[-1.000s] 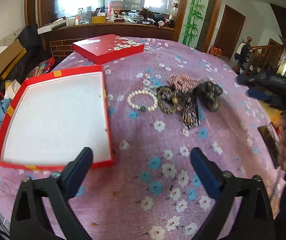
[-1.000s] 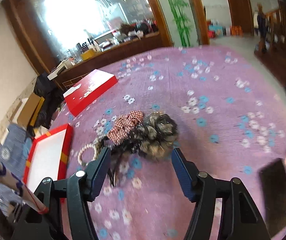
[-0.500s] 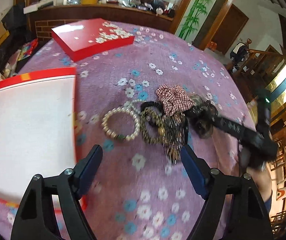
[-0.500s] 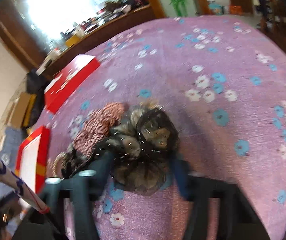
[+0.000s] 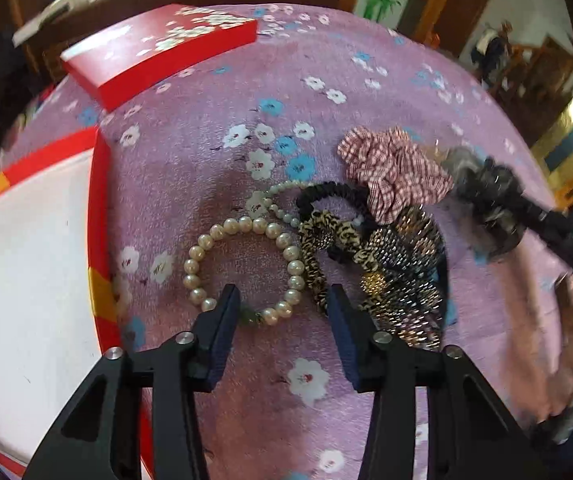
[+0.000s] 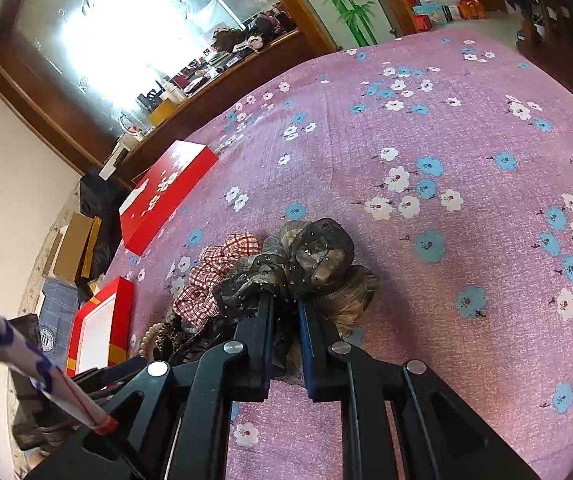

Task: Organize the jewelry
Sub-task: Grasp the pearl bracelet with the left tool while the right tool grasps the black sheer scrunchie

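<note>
From my left wrist view I see the left gripper (image 5: pixel 282 300) with jaws just narrowed, straddling the near arc of the pearl bracelet (image 5: pixel 242 268), pads not pressing it. This view alone shows the leopard-print scrunchie (image 5: pixel 326 240) and beaded comb (image 5: pixel 406 280). My right wrist view shows the right gripper (image 6: pixel 284 304) just closed, pinching the sheer dark studded scrunchie (image 6: pixel 310 260) beside the gingham scrunchie (image 6: pixel 222 268). The open red box (image 5: pixel 100 216) has a smooth white floor and sits on the flowered purple cloth (image 6: pixel 446 140).

Purple flowered bedspread (image 6: pixel 466 128) covers the surface; bamboo wall painting (image 6: pixel 342 4) beyond; cardboard boxes (image 6: pixel 72 248) on floor.
</note>
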The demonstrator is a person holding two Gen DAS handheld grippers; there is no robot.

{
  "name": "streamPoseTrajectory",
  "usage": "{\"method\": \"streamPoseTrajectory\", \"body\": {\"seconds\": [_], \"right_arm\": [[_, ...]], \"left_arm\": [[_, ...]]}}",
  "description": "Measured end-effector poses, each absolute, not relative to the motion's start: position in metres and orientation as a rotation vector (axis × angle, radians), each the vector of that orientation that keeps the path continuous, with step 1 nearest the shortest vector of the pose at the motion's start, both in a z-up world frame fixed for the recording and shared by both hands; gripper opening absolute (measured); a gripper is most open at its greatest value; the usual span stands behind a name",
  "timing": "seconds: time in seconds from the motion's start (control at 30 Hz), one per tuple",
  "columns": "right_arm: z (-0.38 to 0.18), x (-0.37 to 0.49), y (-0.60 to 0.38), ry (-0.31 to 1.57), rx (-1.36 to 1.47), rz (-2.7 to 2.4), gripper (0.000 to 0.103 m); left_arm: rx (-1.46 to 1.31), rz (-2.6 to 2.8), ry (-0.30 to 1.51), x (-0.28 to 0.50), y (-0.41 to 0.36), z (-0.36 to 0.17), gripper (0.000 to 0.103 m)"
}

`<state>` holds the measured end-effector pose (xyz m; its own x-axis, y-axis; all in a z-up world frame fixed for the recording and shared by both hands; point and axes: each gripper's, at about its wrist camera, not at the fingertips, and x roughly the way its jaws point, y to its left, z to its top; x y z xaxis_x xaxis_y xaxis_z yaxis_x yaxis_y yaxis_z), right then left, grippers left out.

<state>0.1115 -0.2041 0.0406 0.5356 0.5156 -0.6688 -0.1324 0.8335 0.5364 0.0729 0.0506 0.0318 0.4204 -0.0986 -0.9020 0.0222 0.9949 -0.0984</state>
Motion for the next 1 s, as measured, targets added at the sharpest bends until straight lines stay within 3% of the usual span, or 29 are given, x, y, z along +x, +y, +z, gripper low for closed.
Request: {"method": "streamPoseTrajectory", "body": {"seconds": [0.07, 0.23, 0.3, 0.33, 0.4, 0.43, 0.47, 0.67, 1.0], "right_arm": [[0.043, 0.11, -0.202, 0.922, 0.445, 0.405, 0.013], [0.041, 0.111, -0.203, 0.926, 0.443, 0.401, 0.013], [0.041, 0.111, -0.202, 0.927, 0.441, 0.403, 0.013], [0.041, 0.111, -0.201, 0.925, 0.436, 0.407, 0.013], [0.042, 0.11, -0.199, 0.922, 0.428, 0.412, 0.013], [0.042, 0.11, -0.198, 0.921, 0.427, 0.417, 0.013], [0.043, 0.11, -0.198, 0.92, 0.427, 0.421, 0.013], [0.056, 0.104, -0.201, 0.87, 0.432, 0.437, 0.013], [0.084, 0.083, -0.187, 0.766, 0.396, 0.519, 0.013]], "left_arm": [[-0.038, -0.092, 1.139, 0.074, 0.045, 0.028, 0.01], [0.117, -0.12, 1.101, 0.062, 0.029, 0.025, 0.009], [0.161, -0.102, 1.086, 0.058, 0.025, 0.025, 0.014], [0.163, -0.084, 1.081, 0.058, 0.026, 0.026, 0.021], [0.136, -0.073, 1.073, 0.062, 0.031, 0.027, 0.024], [0.108, -0.078, 1.069, 0.061, 0.035, 0.026, 0.021], [0.084, -0.087, 1.062, 0.061, 0.036, 0.025, 0.008], [-0.03, -0.105, 1.007, 0.048, 0.042, 0.033, 0.009], [-0.165, -0.138, 0.883, 0.026, 0.058, 0.09, 0.009]]}}
